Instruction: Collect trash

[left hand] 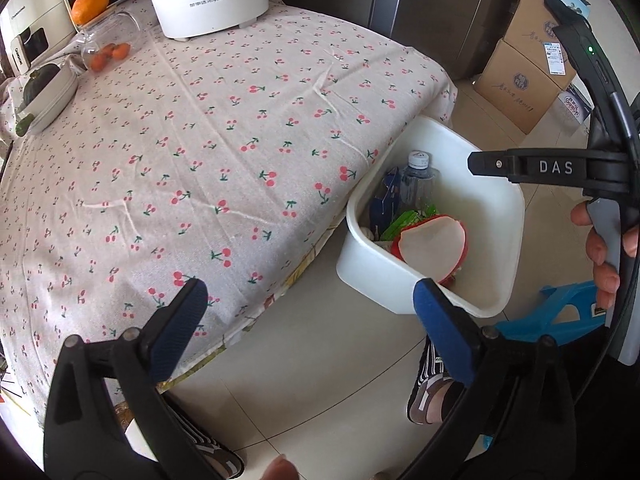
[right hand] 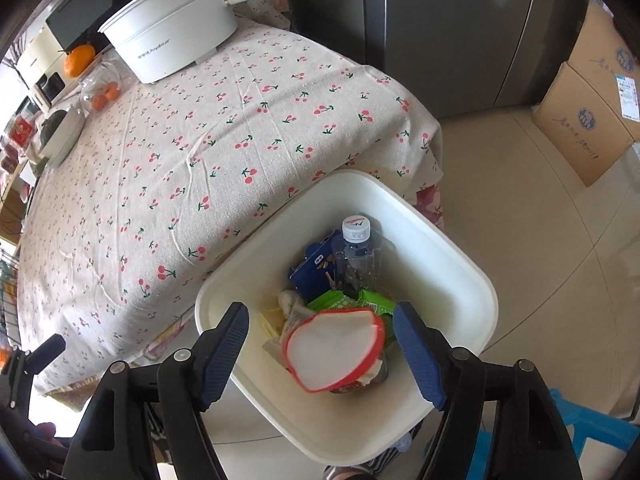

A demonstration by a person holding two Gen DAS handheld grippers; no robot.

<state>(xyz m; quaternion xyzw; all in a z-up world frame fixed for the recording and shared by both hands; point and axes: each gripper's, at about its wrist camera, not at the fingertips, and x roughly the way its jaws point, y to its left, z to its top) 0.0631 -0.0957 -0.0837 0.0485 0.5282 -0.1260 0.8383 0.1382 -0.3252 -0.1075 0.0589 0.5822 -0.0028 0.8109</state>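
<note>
A white trash bin (right hand: 452,240) stands on the floor against the table's near edge; it also shows in the left wrist view (left hand: 500,216). Inside lie a crushed red-rimmed paper cup (right hand: 334,350), a clear plastic bottle (right hand: 356,252), a blue packet (right hand: 316,268) and green wrappers (right hand: 360,300). My right gripper (right hand: 320,350) is open and empty, directly above the bin with the cup between its fingers' line of sight. My left gripper (left hand: 308,330) is open and empty, over the table's corner and the floor. The right gripper's body (left hand: 560,168) shows above the bin in the left wrist view.
The table has a cherry-print cloth (left hand: 208,128). At its far side stand a white electric pot (left hand: 208,4), a glass jar with small oranges (left hand: 108,46), an orange (left hand: 90,6) and a white dish (left hand: 48,98). Cardboard boxes (right hand: 592,120) stand by a dark cabinet. A blue stool (left hand: 560,312) is near my feet.
</note>
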